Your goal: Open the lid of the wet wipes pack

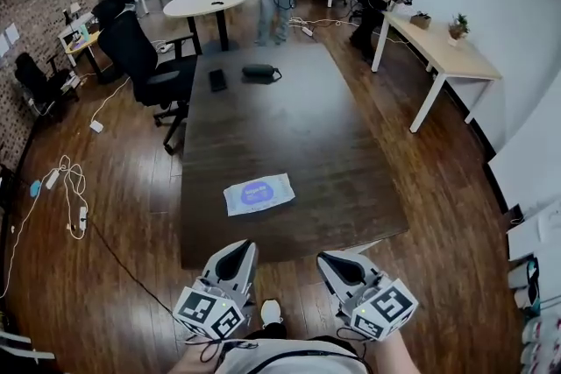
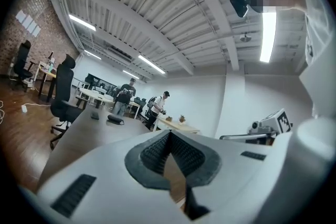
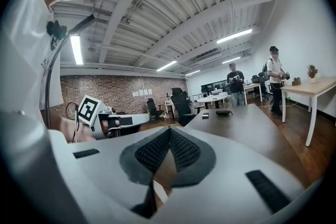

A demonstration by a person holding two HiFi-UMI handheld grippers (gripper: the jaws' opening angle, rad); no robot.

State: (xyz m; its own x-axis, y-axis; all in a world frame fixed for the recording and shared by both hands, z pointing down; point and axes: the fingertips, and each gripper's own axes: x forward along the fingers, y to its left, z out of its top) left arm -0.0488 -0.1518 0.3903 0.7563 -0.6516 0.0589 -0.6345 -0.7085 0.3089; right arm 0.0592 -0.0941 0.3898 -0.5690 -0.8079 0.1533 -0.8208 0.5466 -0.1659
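Two claws, both pressed together and empty: my left claw [image 1: 240,248] and right claw [image 1: 330,259] hang just short of the desk [image 1: 289,127], pointing roughly level. The wet wipes pack [image 1: 258,194] lies flat on the desk just ahead, between them, untouched. The blue patch [image 1: 256,188] mid-pack is probably the lid; hinge side unclear. Best: pin one end of the pack with one claw, spread the other, catch the lid's free edge shallow, peel slowly.

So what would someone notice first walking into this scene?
The pale blue wet wipes pack lies alone near the close end of the long dark table. Below it, the left gripper and right gripper hang side by side, both shut and empty, at the table's near edge.
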